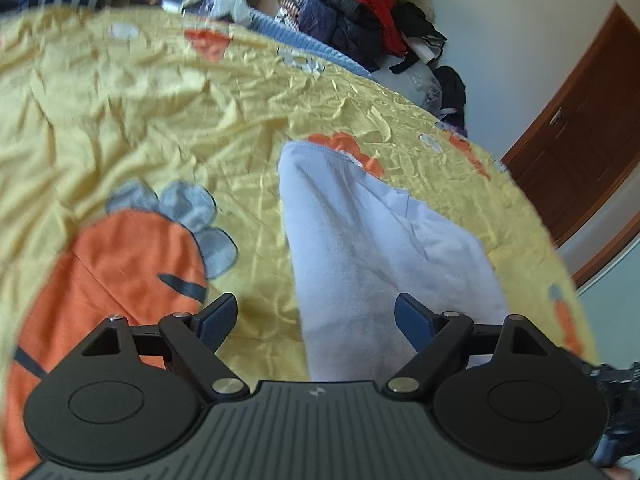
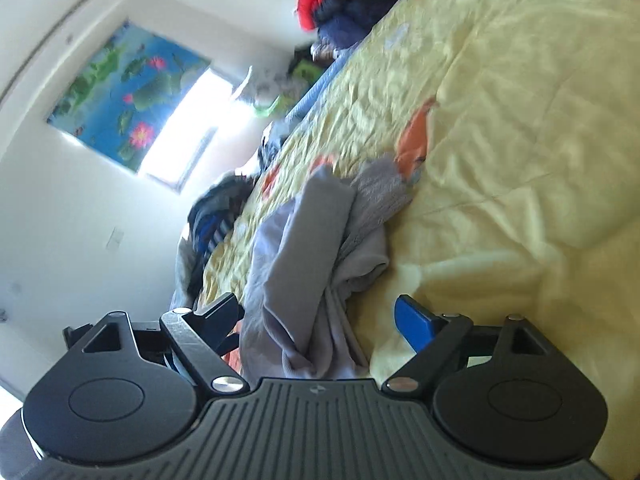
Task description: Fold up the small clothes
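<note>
2 tools are in view, each seen from its own wrist camera, and both stand wide with nothing pressed between the pads. The left tool (image 1: 316, 320) hangs over a pale lilac garment (image 1: 372, 256) that lies stretched on a yellow bedspread (image 1: 160, 120). This garment runs from a rounded hemmed end near an orange print up to the tool, and it passes between the 2 blue pads without touching them. To the left of it the bedspread shows a big orange carrot print (image 1: 120, 272) with grey leaves. At the far edge of the bed there is a pile of clothes (image 1: 360, 8), with a red jacket on top, and a brown door (image 1: 580, 140) stands at the right.

The right tool (image 2: 320, 320) is rolled, so its view shows the bed tilted. In front of it the lilac garment (image 2: 312, 256) lies bunched in thick folds on the bedspread (image 2: 520, 120); the cloth is near the left finger, but I cannot tell if it touches. Behind, on the white wall, hangs a picture with pink flowers (image 2: 128, 96), beside a bright window (image 2: 188, 128). The view is blurred.
</note>
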